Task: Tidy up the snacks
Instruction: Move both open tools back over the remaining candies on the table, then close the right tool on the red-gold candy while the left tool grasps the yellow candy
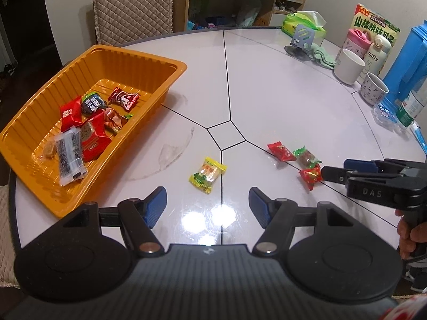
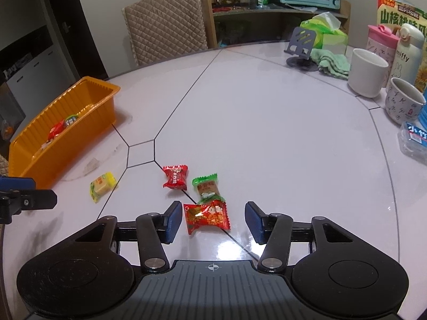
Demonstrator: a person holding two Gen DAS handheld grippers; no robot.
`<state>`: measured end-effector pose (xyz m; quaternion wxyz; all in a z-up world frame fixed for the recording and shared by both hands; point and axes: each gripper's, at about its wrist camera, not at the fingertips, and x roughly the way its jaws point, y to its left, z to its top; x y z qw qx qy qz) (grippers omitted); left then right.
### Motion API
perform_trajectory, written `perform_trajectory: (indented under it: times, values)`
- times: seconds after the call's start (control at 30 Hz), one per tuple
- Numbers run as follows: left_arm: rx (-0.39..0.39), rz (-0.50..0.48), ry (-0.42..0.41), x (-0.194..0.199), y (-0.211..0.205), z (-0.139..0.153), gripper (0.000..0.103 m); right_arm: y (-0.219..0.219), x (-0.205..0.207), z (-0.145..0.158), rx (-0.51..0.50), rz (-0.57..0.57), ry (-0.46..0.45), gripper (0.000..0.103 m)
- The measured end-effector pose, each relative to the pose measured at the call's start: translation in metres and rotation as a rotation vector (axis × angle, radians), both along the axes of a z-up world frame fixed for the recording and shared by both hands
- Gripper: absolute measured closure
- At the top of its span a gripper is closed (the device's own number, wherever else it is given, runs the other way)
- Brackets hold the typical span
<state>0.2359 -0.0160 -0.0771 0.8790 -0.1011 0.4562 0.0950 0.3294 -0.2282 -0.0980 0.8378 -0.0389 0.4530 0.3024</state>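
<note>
Tray (image 1: 149, 61): sits on the table (image 1: 280, 85), far left; several wrapped snacks lie in it
Lone candy (image 1: 207, 174): on the table between the tray and the cluster, just ahead of the left gripper (image 1: 207, 206)
Cluster: three candies right of the table's centre tile; the far candy (image 2: 175, 176) lies left of the middle candy (image 2: 207, 186); the near candy (image 2: 206, 215) lies touching the middle one
Right gripper (image 2: 209, 220): near candy lies between its fingers, neither pad touching
Cups (image 2: 367, 72): far right edge, well apart from the candies
</note>
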Motion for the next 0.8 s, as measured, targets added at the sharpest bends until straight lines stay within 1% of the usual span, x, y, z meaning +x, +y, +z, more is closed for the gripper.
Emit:
perform_trajectory:
  times: [0.17,0.3,0.4,0.43,0.47,0.67,0.8]
  values:
    - [0.000,-0.010,0.012,0.007,0.001,-0.005,0.038,0.011,0.004,-0.012,-0.018,0.013,0.016,0.050]
    - [0.001,-0.013,0.017,0.010,0.002,-0.008,0.038,0.020,0.004,-0.019,-0.054,0.028,-0.005,0.050]
    - [-0.001,-0.011,0.019,0.012,0.004,-0.009,0.038,0.024,0.002,-0.023,-0.081,0.043,-0.019,0.055]
    - [-0.002,-0.012,0.021,0.013,0.004,-0.010,0.038,0.025,0.001,-0.025,-0.083,0.046,-0.015,0.059]
    - [-0.002,-0.011,0.022,0.013,0.005,-0.011,0.038,0.025,0.001,-0.026,-0.083,0.047,-0.013,0.061]
    - [-0.003,-0.013,0.029,0.015,0.005,-0.014,0.038,0.026,-0.003,-0.026,-0.094,0.066,-0.030,0.065]
    - [-0.003,-0.019,0.032,0.016,0.005,-0.016,0.038,0.025,-0.006,-0.025,-0.099,0.076,-0.025,0.066]
